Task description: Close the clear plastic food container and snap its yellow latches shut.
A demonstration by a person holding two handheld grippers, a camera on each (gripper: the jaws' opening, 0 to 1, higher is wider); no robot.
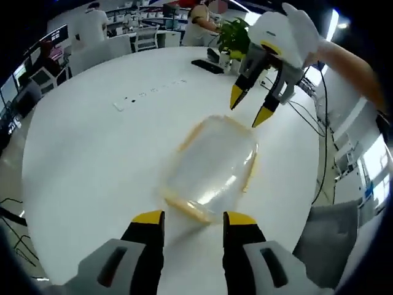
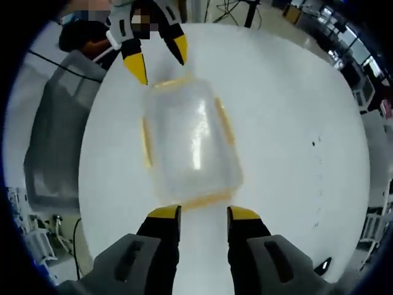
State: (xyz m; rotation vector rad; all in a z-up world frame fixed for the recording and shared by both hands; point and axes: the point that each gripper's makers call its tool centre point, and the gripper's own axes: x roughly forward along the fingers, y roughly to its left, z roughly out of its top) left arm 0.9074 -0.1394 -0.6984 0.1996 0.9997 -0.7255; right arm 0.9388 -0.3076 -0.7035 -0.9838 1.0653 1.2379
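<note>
A: Where's the container?

B: Clear plastic food container (image 1: pixel 212 169) sits on the round white table (image 1: pixel 92 153), lid on top, yellow latches (image 2: pixel 225 121) running along its sides. It lies between your two grippers.

A: Left gripper state?

B: Your left gripper (image 1: pixel 194 216) has its jaws spread, nothing between them. The yellow tips sit just at the near short end of the container, pointing along its length. Can't tell if they touch the yellow edge (image 1: pixel 187 212) there. In the right gripper view it comes in from the top, tips angled down at the far end of the container.

A: Right one?

B: Your right gripper (image 2: pixel 203 212) is also parted and empty. Tips straddle the near short end, just beside its yellow rim; contact unclear. In the left gripper view it hangs above the far end, tilted down toward the table, tips off the surface, your hand in a white glove (image 1: pixel 288 31) wrapped round the body and your forearm running off to the right edge.

A: Anything else around?

B: Grey chair (image 2: pixel 55 135) at the table edge by the container's long side. Potted plant (image 1: pixel 233 37) and a dark keyboard (image 1: pixel 207 65) at the far rim. People at desks behind.
</note>
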